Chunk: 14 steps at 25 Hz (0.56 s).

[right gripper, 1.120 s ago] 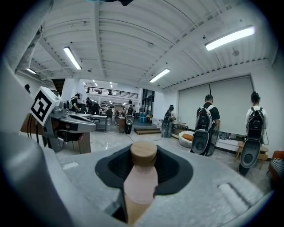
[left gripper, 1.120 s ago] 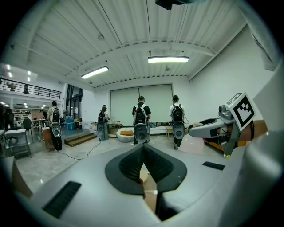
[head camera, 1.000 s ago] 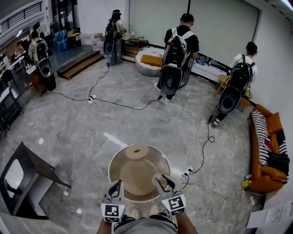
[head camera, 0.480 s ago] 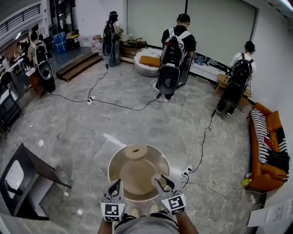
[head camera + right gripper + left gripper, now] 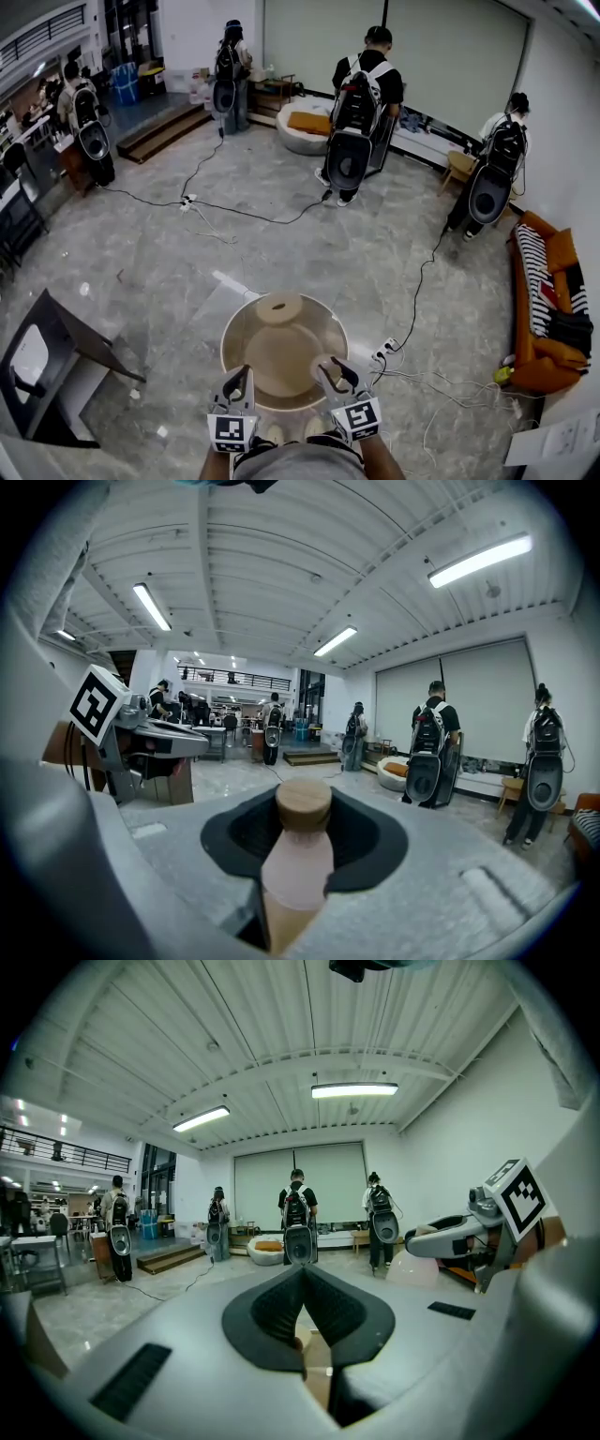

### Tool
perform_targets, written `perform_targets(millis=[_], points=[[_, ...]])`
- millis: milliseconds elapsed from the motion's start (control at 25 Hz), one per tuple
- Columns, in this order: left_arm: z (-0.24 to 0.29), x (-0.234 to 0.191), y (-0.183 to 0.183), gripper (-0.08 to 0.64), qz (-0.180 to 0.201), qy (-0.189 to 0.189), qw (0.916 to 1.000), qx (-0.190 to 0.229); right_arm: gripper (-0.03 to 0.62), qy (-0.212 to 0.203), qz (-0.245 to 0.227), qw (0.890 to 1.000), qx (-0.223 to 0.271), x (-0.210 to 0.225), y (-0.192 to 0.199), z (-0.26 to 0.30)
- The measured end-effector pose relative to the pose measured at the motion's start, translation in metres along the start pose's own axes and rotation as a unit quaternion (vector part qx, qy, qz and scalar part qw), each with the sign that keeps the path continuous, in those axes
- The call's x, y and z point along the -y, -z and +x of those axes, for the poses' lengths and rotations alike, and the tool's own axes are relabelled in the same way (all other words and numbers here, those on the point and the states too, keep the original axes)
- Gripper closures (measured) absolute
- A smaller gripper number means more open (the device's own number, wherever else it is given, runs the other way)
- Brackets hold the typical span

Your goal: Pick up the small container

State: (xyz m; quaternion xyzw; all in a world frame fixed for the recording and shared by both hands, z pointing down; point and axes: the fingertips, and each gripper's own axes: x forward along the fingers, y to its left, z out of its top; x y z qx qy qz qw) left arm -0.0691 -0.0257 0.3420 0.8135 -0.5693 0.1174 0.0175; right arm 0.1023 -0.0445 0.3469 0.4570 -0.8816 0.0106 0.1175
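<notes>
Right gripper (image 5: pixel 302 841) clamps its fingers mid-body on the small pale-pink, wooden-capped container (image 5: pixel 298 869) (light, likely slippery); left gripper (image 5: pixel 303 1279) fingers pinched together, empty.

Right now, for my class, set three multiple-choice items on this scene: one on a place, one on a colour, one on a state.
1. Where is the small pink bottle? A in the left claw; B in the right claw; C on a shelf.
2. Its cap is: A blue; B light wood brown; C black.
3. The left claw is: A shut and empty; B wide open; C shut on a cup.
Answers: B, the right gripper view shows the pads against the bottle's sides; B, the cap looks wooden; A, its jaws meet with nothing between them.
</notes>
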Motion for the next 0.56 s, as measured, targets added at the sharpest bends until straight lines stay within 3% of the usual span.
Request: perform_targets(millis=[560], points=[[0.0046,0.0022,0.0025,0.543,-0.002,0.006,1.0000,-0.002,0.465,-0.004,0.001,1.000,-0.003,-0.0011,0.0004,0.0040]])
